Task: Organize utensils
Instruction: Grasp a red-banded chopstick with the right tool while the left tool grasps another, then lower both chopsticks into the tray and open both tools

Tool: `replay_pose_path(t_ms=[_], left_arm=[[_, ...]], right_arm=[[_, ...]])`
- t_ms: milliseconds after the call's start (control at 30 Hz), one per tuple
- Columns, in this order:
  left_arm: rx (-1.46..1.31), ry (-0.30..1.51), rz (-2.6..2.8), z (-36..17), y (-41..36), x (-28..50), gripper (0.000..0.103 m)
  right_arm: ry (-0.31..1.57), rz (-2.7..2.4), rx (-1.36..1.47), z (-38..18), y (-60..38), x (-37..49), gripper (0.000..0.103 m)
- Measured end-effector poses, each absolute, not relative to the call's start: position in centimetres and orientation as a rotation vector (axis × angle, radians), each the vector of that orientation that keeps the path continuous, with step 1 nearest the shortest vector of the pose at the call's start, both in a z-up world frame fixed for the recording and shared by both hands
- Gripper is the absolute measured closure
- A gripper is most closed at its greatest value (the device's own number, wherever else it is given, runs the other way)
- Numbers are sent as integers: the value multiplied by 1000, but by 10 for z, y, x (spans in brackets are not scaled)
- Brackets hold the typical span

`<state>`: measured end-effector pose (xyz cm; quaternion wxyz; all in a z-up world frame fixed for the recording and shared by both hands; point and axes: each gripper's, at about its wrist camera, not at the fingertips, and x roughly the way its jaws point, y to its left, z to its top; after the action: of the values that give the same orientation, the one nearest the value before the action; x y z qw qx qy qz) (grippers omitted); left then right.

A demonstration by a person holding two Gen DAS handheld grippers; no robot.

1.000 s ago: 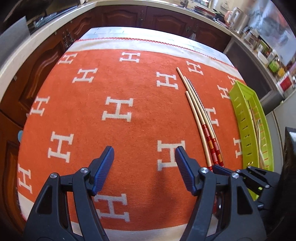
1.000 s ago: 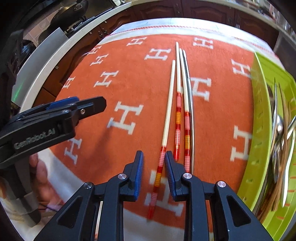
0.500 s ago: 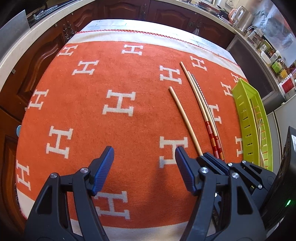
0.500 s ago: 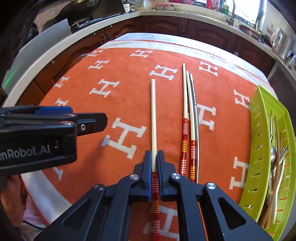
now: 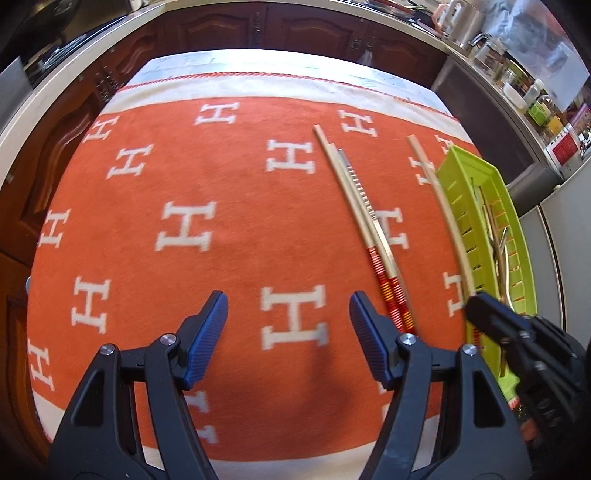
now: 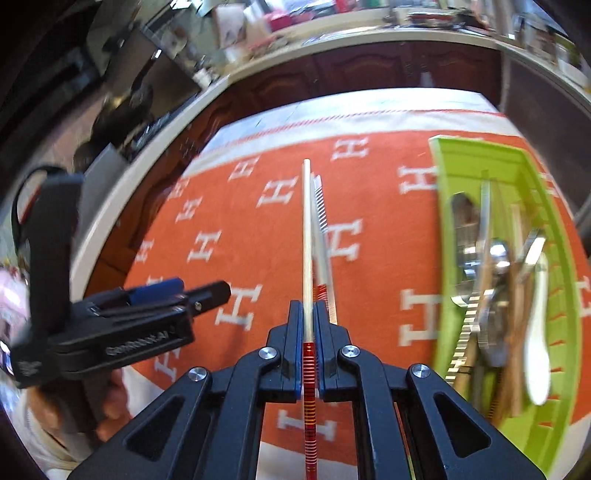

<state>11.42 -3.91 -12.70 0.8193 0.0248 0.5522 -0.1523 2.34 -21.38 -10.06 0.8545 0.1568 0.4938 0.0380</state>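
Note:
My right gripper is shut on a pale wooden chopstick with red and yellow bands, gripped near its banded end and held off the cloth. In the left wrist view this chopstick hangs along the left wall of the green slotted tray, with the right gripper at its near end. Two more banded chopsticks and a metal one lie together on the cloth. My left gripper hovers open over the cloth with nothing between its fingers.
An orange blanket with white H marks covers the table. The green tray holds several spoons and other utensils. Dark wood cabinets and a counter ring the table. A hand holds the left gripper.
My right gripper shut on the leftmost chopstick, lifted it from the cloth and carried it right to the green tray's side. The left gripper shifted slightly and stayed open.

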Motion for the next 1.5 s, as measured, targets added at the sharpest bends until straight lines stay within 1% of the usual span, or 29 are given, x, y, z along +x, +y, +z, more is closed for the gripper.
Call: replay_pose_path(t_ms=[167,233,333,600,967,1000,1033,1067,1133,1333,1500], left_arm=[[73,1177,-319,-134,-67,124,38],[78,1182,-292,-141,-78,132,44],[82,1198,-271,-149,-93,141,47],[141,1199,-257,-162,-111,147,48],[197,1178,-217,-168,-115,149,48],[204,1175,-223,-168,-116,150,54],[206,1176,-241,-167,-118,149,66],[207,1177,-260,-166,-120,148,72],[235,1169,-267,-165,-125,146,98],[203,1178,-259,-162,-118,145,100],[164,1154,-290,-138,-110,138,100]], right_arm=[[990,18,394,-83,-256,11,98],[972,-18,409,-78,-274,6,98],[953,-61,415,-75,-293,1,98],[949,-96,455,-82,-324,-10,98],[954,-139,465,-98,-331,-7,98],[955,-145,469,-99,-332,-7,98],[957,-152,472,-100,-334,-7,98],[960,-163,476,-102,-336,-8,98],[967,-178,482,-105,-340,-8,98],[983,-225,510,-112,-354,-11,98],[1009,-258,564,-124,-366,-11,96]])
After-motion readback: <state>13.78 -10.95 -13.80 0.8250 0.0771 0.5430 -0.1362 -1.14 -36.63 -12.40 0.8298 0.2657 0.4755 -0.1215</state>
